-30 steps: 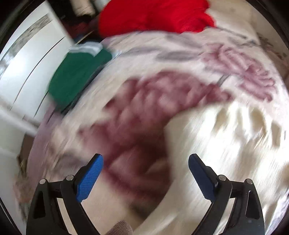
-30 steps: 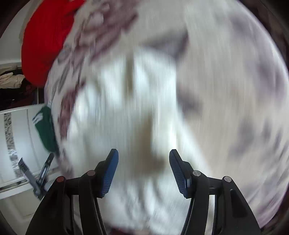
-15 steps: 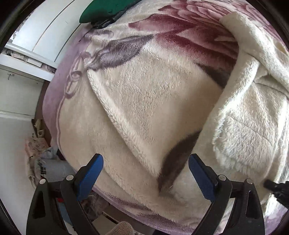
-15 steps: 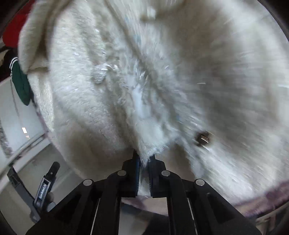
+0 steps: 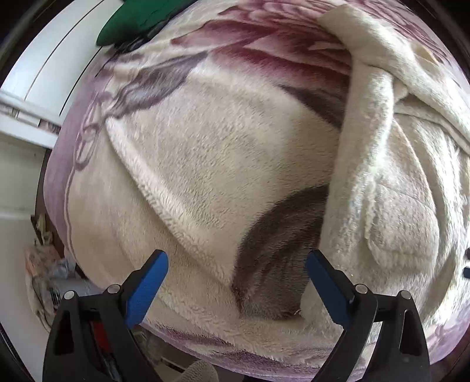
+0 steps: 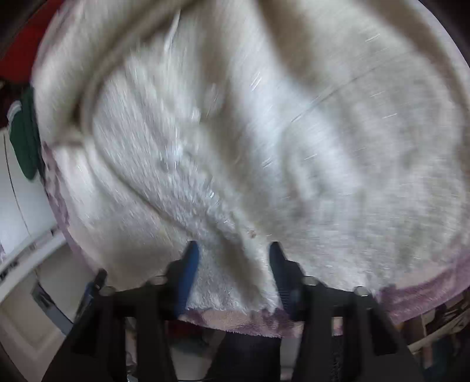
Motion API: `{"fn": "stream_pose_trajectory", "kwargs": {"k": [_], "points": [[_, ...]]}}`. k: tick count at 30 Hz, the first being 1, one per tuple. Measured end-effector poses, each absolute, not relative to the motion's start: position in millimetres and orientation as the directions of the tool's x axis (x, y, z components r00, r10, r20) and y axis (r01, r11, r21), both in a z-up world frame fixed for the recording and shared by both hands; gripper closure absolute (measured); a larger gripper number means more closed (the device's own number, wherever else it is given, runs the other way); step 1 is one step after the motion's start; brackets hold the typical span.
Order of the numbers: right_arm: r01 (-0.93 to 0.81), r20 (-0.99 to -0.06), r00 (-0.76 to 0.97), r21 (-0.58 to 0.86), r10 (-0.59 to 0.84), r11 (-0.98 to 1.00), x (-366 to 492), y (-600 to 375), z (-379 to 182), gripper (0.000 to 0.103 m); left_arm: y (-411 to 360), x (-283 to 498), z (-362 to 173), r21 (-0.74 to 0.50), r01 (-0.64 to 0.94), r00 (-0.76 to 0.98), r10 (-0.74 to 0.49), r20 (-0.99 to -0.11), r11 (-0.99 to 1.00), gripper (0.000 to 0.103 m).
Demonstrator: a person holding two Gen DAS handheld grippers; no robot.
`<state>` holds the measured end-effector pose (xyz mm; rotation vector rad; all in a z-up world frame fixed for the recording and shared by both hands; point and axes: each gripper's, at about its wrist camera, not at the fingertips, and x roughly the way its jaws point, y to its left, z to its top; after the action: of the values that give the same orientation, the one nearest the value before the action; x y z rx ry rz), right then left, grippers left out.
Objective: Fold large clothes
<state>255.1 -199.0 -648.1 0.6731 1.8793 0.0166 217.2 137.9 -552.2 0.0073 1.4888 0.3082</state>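
Observation:
A cream fluffy garment (image 5: 396, 205) lies bunched on a floral blanket (image 5: 220, 152) at the right of the left wrist view. My left gripper (image 5: 236, 264) hovers open over the blanket near the bed's front edge, just left of the garment's hem, with nothing between its blue pads. In the blurred right wrist view the same garment (image 6: 264, 132) fills the picture. My right gripper (image 6: 233, 264) has its jaws opening. A fold of the garment's edge lies loosely between the pads, which do not press on it.
A green garment (image 5: 138, 14) lies at the blanket's far left corner, beside a white wardrobe (image 5: 38, 67). A red garment (image 6: 20, 50) shows at the top left of the right wrist view. The blanket's purple border (image 6: 426, 293) marks the bed's near edge, with floor clutter below.
Both grippers swung towards the bed's near edge. The right gripper went from open to shut on the garment's edge, and now its jaws stand apart again. The left gripper stayed open.

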Motion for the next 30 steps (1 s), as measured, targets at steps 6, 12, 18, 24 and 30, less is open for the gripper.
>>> {"fn": "stream_pose_trajectory", "kwargs": {"k": [6,12,18,24,30], "points": [[0.586,-0.901,-0.131,0.266,0.413,0.766,228.1,-283.5,-604.8,0.048,106.5,219.1,-541.4,0.182,-0.113,0.103,0.194,-0.976,0.977,0.007],[0.622,-0.942,-0.131,0.164,0.309,0.766,215.3,-364.3,-591.6,0.047,56.3,217.7,-542.7,0.145,-0.103,0.102,0.155,-0.983,0.984,0.007],[0.562,-0.927,-0.171,0.186,0.333,0.806,221.3,-409.8,-668.7,0.045,11.3,197.2,-557.2,0.21,-0.146,0.032,0.217,-0.976,0.967,0.007],[0.536,-0.847,-0.243,0.288,0.472,0.794,201.1,-421.6,-711.3,0.092,-33.7,178.6,-554.1,0.299,-0.185,-0.026,0.299,-0.954,0.936,0.007],[0.437,-0.746,-0.266,0.471,0.611,0.766,213.5,-461.4,-684.3,0.062,-109.3,194.6,-543.6,0.263,-0.111,0.019,0.267,-0.964,0.958,0.007]]}}
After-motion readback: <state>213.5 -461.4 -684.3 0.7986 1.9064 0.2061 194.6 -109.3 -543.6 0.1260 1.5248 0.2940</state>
